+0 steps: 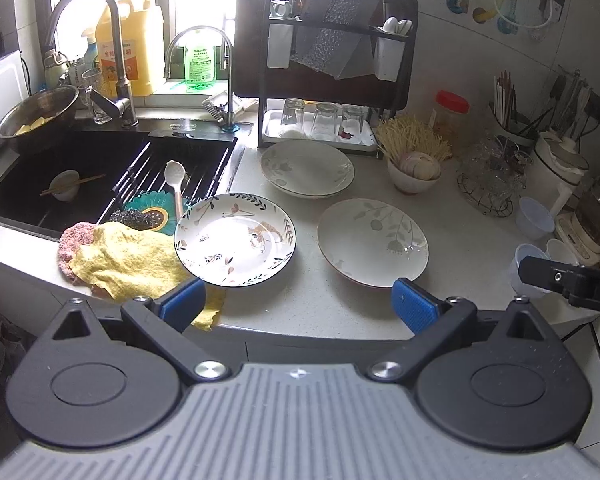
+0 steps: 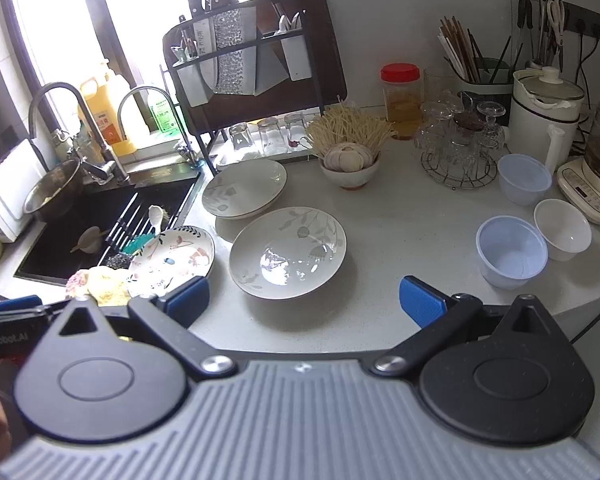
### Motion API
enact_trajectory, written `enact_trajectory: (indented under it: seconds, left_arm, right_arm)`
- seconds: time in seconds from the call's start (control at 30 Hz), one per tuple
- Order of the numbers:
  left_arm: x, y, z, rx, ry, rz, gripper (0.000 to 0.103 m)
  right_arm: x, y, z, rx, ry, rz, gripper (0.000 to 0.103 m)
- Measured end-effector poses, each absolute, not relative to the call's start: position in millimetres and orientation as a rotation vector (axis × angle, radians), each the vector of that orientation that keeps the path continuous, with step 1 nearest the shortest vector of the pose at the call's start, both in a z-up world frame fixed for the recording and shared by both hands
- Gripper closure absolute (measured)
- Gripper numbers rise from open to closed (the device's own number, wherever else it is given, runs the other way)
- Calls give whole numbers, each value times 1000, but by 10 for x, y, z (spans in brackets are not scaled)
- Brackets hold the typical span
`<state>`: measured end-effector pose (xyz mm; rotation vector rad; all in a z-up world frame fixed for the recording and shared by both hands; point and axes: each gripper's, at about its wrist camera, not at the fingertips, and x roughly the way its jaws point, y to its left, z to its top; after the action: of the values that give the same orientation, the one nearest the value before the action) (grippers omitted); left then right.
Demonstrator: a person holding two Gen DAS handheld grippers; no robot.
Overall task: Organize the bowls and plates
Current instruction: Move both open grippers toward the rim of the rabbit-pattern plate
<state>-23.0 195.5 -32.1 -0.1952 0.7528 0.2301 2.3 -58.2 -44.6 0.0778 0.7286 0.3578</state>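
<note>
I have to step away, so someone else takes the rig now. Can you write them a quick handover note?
Left tongs: open, empty, near the floral plate.
Right tongs: open, empty, near the front leaf plate.
Rear leaf plate sits by the rack. Two blue tubs and a white bowl stand at right.
Done: nothing stacked. Left: gather plates, then bowls.

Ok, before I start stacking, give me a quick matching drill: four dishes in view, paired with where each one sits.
Things:
1. colourful leaf-rim plate
2. white bowl
3. small bowl with chopsticks
4. bowl of garlic

Places:
A. inside the sink
B. far right, beside the blue plastic bowls
C. counter edge, next to the yellow cloth
D. in front of the red-lidded jar

Pairs: 1-C, 2-B, 3-A, 4-D
</note>
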Motion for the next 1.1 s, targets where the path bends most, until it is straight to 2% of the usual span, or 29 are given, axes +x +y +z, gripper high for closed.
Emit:
enact_trajectory:
  seconds: [0.73,1.1]
  left_arm:
    - [151,2868,-657,-246,815,308,2]
    - [512,3287,-885,-267,871,297,2]
  right_arm:
    - [549,246,-662,87,781,453,1]
    - [873,565,-935,153,894,454,2]
